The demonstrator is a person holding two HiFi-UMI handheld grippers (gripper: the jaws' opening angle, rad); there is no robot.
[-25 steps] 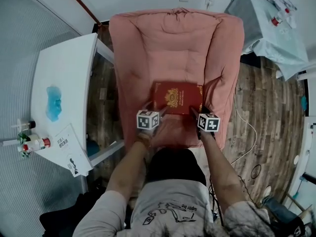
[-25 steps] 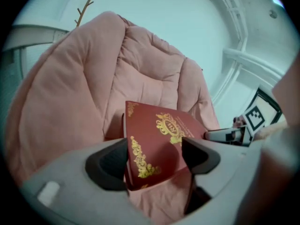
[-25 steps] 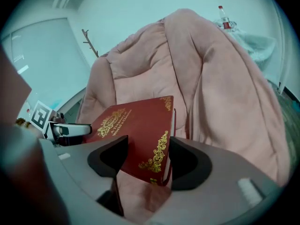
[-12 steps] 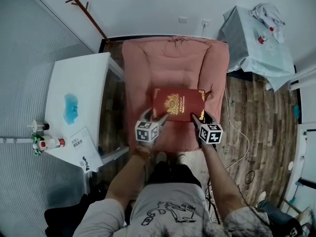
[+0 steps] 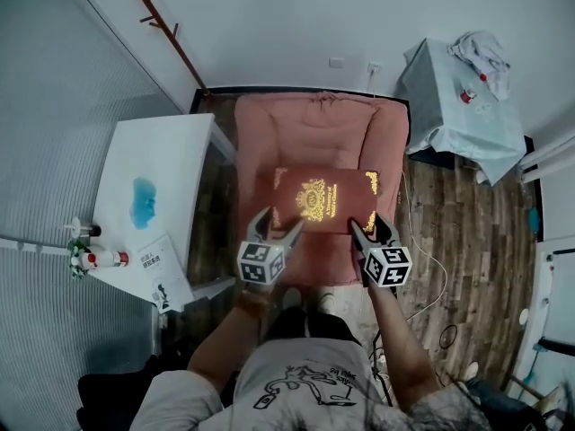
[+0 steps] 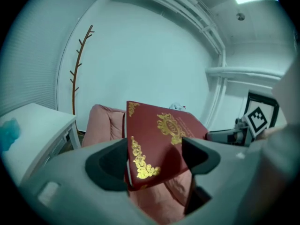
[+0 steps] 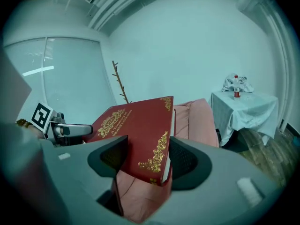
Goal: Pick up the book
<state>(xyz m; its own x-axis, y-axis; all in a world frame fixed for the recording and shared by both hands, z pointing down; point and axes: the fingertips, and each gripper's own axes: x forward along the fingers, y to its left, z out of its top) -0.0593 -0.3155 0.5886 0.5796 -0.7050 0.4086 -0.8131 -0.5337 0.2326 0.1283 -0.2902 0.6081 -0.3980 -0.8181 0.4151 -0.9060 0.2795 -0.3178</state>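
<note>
The book (image 5: 323, 197) is dark red with gold ornaments and hangs level above the seat of the pink armchair (image 5: 305, 128). My left gripper (image 5: 279, 224) is shut on its near left corner, and my right gripper (image 5: 369, 228) is shut on its near right corner. In the left gripper view the book (image 6: 161, 139) sits with one corner between the jaws of the left gripper (image 6: 154, 157). The right gripper view shows the book (image 7: 133, 128) tilted up, its gold-cornered edge inside the right gripper (image 7: 147, 161).
A white table (image 5: 171, 155) stands left of the armchair with a blue cloth (image 5: 144, 201), bottles (image 5: 92, 259) and a booklet (image 5: 164, 266). A cloth-covered table (image 5: 454, 97) is at the back right. A coat rack (image 5: 171, 34) leans by the wall. A cable (image 5: 435, 263) lies on the wood floor.
The book has come up off the armchair seat, held at both near corners. The head view has risen, so the chair and floor look smaller.
</note>
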